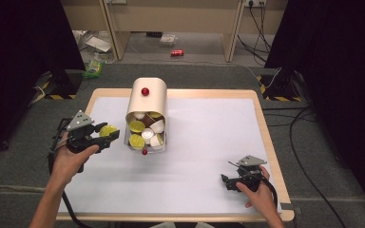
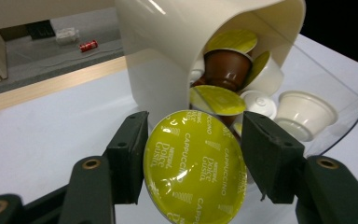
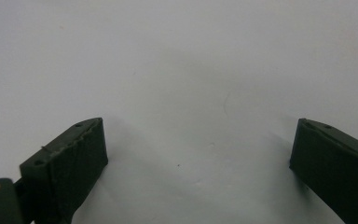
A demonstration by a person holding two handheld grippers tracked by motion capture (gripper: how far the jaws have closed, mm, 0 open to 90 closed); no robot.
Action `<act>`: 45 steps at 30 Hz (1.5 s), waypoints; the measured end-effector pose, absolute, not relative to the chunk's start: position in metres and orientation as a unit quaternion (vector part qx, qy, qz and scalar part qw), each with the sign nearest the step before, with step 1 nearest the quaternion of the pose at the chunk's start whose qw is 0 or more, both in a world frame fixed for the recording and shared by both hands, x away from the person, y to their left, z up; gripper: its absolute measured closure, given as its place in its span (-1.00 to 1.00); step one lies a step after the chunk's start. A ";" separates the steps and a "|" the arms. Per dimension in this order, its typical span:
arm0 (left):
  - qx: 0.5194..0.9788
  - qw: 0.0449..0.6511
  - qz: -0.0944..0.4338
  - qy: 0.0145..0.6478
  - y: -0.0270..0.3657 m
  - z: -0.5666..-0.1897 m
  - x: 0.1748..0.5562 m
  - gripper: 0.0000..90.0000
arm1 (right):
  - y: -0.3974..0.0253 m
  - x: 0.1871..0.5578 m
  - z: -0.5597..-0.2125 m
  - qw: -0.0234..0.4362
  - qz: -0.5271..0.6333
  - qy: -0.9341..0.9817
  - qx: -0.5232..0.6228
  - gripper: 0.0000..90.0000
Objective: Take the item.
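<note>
High view: the left gripper (image 1: 105, 137) pinches a yellow-green foil-topped coffee capsule (image 1: 107, 130) just left of the cream capsule dispenser (image 1: 147, 101) on the table (image 1: 209, 142). Left gripper view: both jaws press the capsule's sides. Right gripper view: the right gripper (image 3: 198, 154) jaws are spread over bare white table.

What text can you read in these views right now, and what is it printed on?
"NESCAFÉ Dolce Gusto": repeated across the yellow-green foil lid of the coffee capsule held in the left gripper.
"CAPPUCCINO": repeated across that same lid.
The red can on the floor has markings too small to read.
</note>
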State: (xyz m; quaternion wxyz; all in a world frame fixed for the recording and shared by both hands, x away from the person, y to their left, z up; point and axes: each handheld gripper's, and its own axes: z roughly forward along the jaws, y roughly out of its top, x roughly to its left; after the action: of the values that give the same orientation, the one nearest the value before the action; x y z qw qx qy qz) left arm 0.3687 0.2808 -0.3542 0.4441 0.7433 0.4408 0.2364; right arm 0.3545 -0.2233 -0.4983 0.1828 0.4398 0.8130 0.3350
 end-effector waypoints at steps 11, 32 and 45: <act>0.728 0.430 0.244 0.475 0.295 -0.381 0.374 -0.05 | -0.223 0.354 -0.498 0.183 0.335 0.813 0.439 -0.91; 0.723 0.408 0.222 0.511 0.306 -0.426 0.391 -0.05 | -0.223 0.354 -0.498 0.183 0.335 0.813 0.440 -0.91; 0.720 0.392 0.223 0.527 0.306 -0.446 0.406 -0.05 | -0.223 0.354 -0.498 0.183 0.335 0.813 0.440 -0.91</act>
State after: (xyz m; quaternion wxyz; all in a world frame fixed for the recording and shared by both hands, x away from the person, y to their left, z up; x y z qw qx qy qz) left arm 0.4063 0.3058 -0.4459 0.3916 0.7204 0.5273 0.2228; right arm 0.3545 -0.2233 -0.4983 0.1828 0.4396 0.8131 0.3350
